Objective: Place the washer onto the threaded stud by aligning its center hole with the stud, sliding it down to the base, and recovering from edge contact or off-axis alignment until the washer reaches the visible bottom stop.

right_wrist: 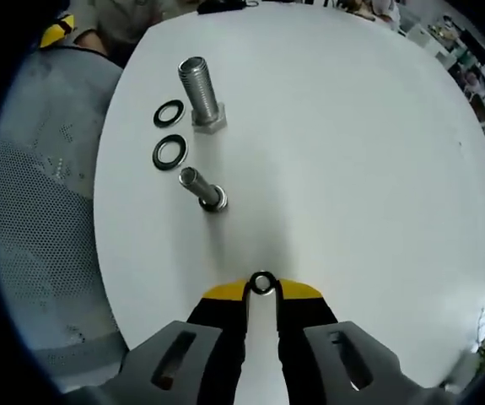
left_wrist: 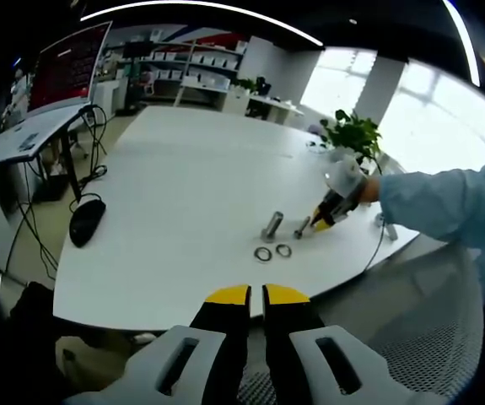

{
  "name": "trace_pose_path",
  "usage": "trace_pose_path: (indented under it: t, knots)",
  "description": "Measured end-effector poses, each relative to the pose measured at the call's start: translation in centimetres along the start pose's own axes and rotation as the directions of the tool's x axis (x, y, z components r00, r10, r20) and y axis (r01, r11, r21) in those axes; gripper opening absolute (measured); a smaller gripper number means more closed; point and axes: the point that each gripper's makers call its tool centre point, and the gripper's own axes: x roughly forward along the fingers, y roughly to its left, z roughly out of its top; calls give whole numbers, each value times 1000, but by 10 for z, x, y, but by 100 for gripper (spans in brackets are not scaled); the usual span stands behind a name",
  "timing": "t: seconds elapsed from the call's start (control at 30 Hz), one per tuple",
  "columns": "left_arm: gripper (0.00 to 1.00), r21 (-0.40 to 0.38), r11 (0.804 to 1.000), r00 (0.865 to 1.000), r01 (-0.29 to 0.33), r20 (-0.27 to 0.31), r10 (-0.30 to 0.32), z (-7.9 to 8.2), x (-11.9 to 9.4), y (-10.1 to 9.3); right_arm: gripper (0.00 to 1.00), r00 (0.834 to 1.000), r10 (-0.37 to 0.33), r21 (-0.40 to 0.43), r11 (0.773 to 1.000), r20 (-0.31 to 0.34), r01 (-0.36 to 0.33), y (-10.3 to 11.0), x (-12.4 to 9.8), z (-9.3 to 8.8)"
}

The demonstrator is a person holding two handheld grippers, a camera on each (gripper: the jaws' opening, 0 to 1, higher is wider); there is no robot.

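The right gripper [right_wrist: 262,291] pinches a small dark metal washer [right_wrist: 262,283] at its yellow-tipped jaws, hole showing. The thin upright threaded steel stud [right_wrist: 200,187] stands ahead and to the left on the white desk [right_wrist: 352,152]; beyond it stands a thicker hex-based bolt [right_wrist: 200,91], with two loose black washers [right_wrist: 168,133] to its left. The left gripper [left_wrist: 256,295] hangs back, jaws closed on nothing, so the right is nearer.

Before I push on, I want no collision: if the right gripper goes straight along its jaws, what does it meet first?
Probably the smaller threaded stud, slightly left of its line. The right gripper holds a small washer; depth is unclear.
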Motion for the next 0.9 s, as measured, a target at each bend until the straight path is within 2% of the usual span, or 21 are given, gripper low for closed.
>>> trace_pose_path:
  t: [0.07,0.23,0.43,0.6,0.8,0.9]
  knots:
    - [3,0,1000,1000,-1,-2,1,0,0,0,14,1000,-11,27,1000,9,11,0,1,0]
    - [3,-2,1000,1000,-3,-5,3,-1,0,1,14,999,-33,13,999,8,33,2,2,1]
    - [3,-6,1000,1000,-6,-7,6,-1,0,1,14,1000,-7,-6,1000,-2,7,11,2,0]
    - [3,-6,1000,1000,-7,-8,7,-2,0,2,14,1000,-16,-6,1000,-10,16,19,2,-2]
    - [1,-3,1000,1000,-5,-6,5,-1,-1,1,14,999,34,-50,998,-27,-35,38,-1,-9]
    - [1,-2,1000,1000,-4,-6,4,-1,-1,1,14,998,57,-38,998,-24,-57,43,-2,-12]
